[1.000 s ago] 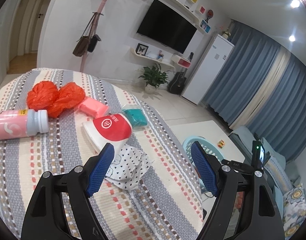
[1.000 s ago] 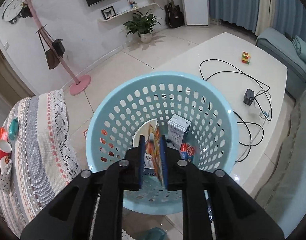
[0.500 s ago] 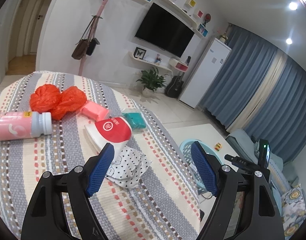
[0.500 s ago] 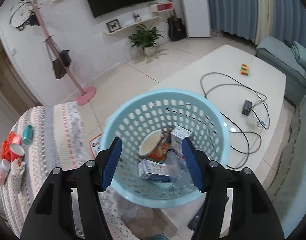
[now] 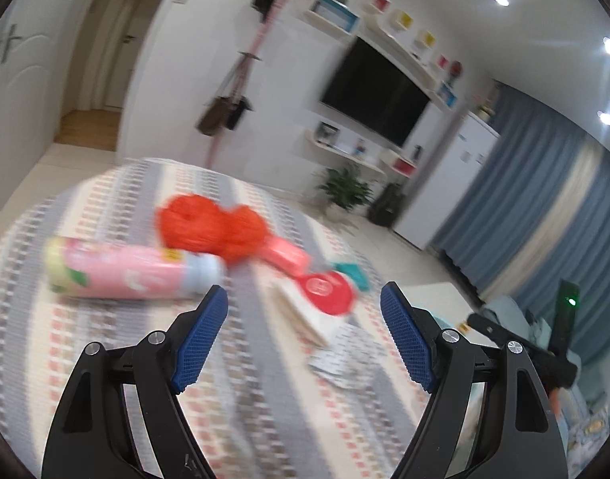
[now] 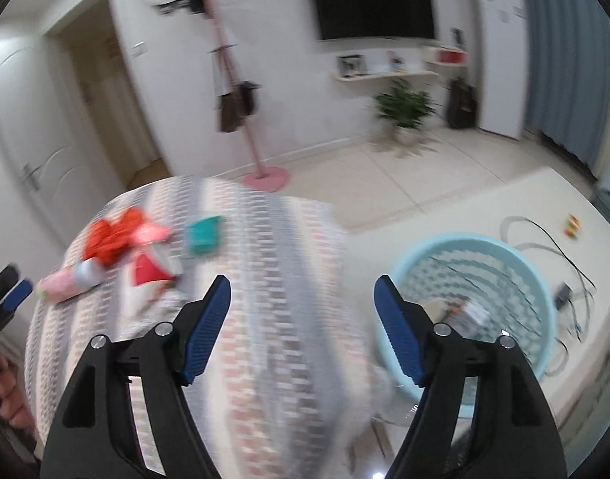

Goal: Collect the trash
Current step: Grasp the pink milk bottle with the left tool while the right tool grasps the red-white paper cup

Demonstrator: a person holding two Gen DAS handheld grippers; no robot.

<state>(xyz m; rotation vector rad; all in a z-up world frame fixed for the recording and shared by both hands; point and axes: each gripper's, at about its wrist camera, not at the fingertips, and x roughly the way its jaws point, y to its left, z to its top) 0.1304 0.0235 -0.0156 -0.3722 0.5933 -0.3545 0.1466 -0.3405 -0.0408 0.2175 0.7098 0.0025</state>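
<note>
Hovering above the striped woven table (image 5: 105, 359), the left gripper (image 5: 304, 333) and right gripper (image 6: 301, 319) are held apart, empty; the pale-blue perforated plastic basket (image 6: 516, 255) is seen beside the table.

Pink bottle (image 5: 133, 274) with a pale cap lies on its side on the striped tablecloth (image 5: 105, 359), cap end beside the crumpled red plastic bag (image 5: 213, 229). Pink packet (image 5: 285, 255) touches the bag's far side; teal packet (image 5: 351, 273) just beyond it, toward the cloth's right edge. Red-and-white pouch (image 5: 325, 293) lies flat near mid-table — dotted wrapper (image 5: 345, 359) crumpled just in front of it. All blurred. Light-blue perforated basket (image 6: 516, 263) stands off the table's right edge, upright — holds a small carton (image 6: 476, 311) and other trash, too blurred to name.
</note>
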